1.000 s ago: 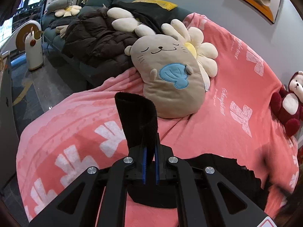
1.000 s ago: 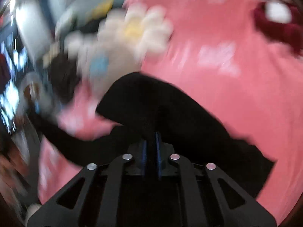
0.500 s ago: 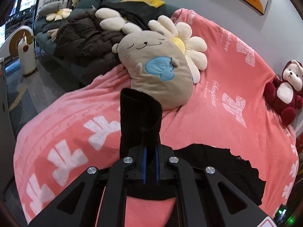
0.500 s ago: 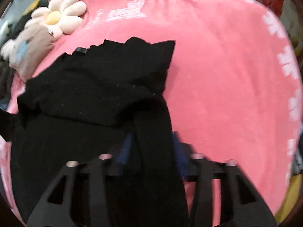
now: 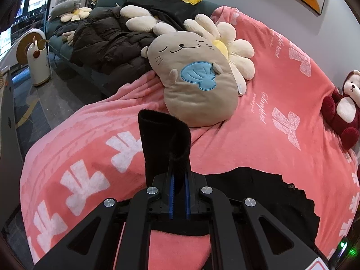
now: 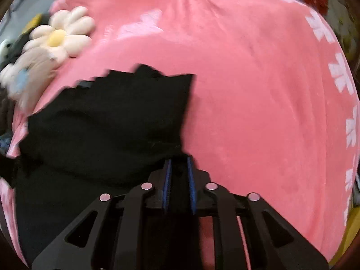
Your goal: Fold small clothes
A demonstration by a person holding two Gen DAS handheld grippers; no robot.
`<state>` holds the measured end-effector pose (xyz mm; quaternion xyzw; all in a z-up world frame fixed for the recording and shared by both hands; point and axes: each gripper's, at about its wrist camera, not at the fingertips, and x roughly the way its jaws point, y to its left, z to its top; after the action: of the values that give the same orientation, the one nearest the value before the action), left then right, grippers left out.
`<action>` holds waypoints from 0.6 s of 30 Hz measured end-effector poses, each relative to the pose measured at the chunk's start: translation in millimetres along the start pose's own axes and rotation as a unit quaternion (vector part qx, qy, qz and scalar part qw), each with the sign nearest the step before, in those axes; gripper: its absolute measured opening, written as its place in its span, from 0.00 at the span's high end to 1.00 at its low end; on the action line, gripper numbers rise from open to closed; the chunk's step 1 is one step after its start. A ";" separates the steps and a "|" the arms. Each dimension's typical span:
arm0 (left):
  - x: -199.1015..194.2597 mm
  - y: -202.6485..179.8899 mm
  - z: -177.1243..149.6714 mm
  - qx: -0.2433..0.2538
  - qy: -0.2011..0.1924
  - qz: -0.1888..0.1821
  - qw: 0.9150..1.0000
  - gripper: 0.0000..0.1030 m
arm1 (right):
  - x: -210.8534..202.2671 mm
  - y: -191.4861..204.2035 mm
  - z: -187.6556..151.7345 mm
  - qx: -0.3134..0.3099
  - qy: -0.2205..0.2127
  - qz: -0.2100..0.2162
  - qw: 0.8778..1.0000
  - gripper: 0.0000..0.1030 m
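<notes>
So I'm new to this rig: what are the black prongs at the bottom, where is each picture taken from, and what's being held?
No robot here: a person holds a two-finger gripper in each hand, with a fisheye camera looking along its fingers. The prongs are those grippers. The left gripper is shut on an edge of the black garment, which stands up from its fingers. The right gripper has the same garment's cloth between its fingers, and its jaws are opening. The garment lies on a pink blanket. A tan seal cushion, a daisy cushion and a red plush monkey rest on it too.
</notes>
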<state>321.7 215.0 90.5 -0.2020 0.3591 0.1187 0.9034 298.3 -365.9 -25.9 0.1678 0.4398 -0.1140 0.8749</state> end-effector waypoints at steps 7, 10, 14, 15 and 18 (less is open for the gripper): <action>7.4 18.7 -2.4 -0.008 0.000 0.007 1.000 0.95 | -55.4 12.5 4.8 -0.012 -0.044 0.018 0.999 0.85; 10.4 24.6 -3.1 -0.017 0.001 0.008 1.000 0.95 | -56.7 126.9 -23.4 -0.199 -0.023 0.079 0.977 0.84; 9.2 31.7 0.3 -0.021 0.002 0.010 1.000 0.95 | -43.8 260.5 -69.1 -0.439 -0.053 0.067 0.894 0.53; 8.3 33.8 1.4 -0.020 0.003 0.010 1.000 0.94 | -37.9 285.7 -80.7 -0.492 -0.073 0.044 0.866 0.49; 4.3 46.3 3.8 -0.024 0.005 0.010 1.000 0.86 | -4.7 321.9 -91.7 -0.560 -0.023 0.034 0.827 0.80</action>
<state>310.4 258.2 77.1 -0.2207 0.3623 0.1352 0.8954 340.2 -34.1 -11.0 -0.3387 0.4020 0.1779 0.8319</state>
